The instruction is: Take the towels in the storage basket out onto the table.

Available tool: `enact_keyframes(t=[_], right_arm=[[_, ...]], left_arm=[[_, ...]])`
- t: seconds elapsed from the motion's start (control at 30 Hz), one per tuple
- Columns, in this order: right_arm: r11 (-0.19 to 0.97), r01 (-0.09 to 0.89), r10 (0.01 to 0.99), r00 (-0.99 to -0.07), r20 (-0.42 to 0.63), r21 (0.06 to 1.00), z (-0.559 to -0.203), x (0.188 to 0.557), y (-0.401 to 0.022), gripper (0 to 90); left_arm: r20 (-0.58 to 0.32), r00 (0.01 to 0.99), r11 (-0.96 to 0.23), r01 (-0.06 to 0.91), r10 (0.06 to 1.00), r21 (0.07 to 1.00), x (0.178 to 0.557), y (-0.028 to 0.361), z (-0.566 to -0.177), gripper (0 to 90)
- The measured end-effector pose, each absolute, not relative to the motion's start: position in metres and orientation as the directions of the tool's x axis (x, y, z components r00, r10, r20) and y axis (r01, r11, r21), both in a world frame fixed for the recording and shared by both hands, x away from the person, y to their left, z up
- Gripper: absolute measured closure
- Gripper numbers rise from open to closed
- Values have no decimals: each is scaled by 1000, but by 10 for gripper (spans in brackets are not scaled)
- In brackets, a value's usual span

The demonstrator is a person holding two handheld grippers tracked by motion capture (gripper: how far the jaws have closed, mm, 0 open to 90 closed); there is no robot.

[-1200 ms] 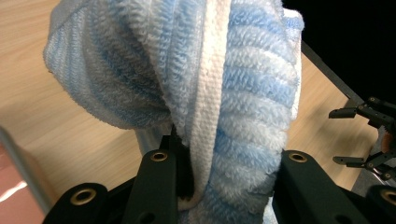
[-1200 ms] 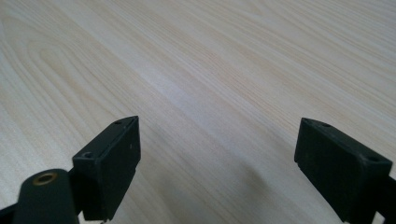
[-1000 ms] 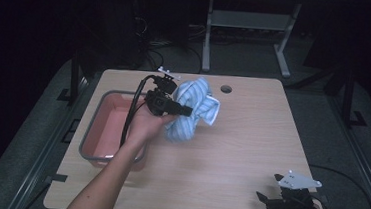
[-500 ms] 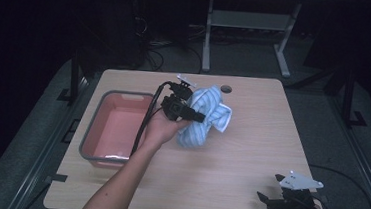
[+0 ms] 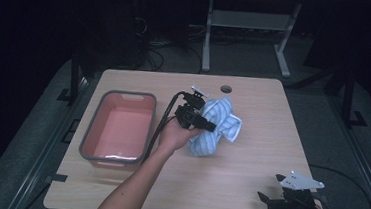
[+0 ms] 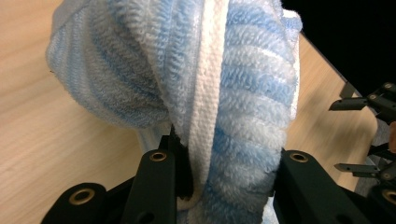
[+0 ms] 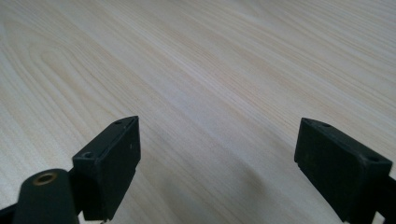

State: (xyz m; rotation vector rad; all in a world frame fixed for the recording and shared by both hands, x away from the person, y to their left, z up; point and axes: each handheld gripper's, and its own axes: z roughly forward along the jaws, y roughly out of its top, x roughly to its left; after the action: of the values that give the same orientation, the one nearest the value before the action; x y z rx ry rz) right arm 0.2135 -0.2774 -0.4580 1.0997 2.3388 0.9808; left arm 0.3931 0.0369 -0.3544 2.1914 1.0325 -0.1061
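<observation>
Mid-table: L hand-held gripper clamps towel.

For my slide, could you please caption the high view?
Left gripper holds a striped towel beside the pink tub; right gripper waits open.

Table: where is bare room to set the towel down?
Bare wood lies between the towel and the right gripper, along the near edge of the table, and right of the hole. The left side is crowded by the tub.
</observation>
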Motion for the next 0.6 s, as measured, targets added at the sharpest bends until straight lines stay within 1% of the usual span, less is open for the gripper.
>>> enact_keyframes(t=[0.3, 0.37, 0.43, 0.6], right_arm=[[445, 518, 784, -619, -38, 731, -457, 213, -280, 138], [449, 512, 781, -623, -43, 732, -458, 214, -280, 138], [447, 515, 782, -622, -40, 731, -458, 214, -279, 138], [448, 517, 782, -622, -39, 730, -458, 214, -279, 138]], left_arm=[[-351, 672, -444, 714, 653, 541, 397, 28, -375, 679], [-363, 658, -428, 726, 659, 539, 397, 25, -383, 678], [-349, 662, -438, 722, 664, 536, 398, 23, -387, 676], [-353, 656, -433, 728, 667, 532, 399, 19, -394, 675]])
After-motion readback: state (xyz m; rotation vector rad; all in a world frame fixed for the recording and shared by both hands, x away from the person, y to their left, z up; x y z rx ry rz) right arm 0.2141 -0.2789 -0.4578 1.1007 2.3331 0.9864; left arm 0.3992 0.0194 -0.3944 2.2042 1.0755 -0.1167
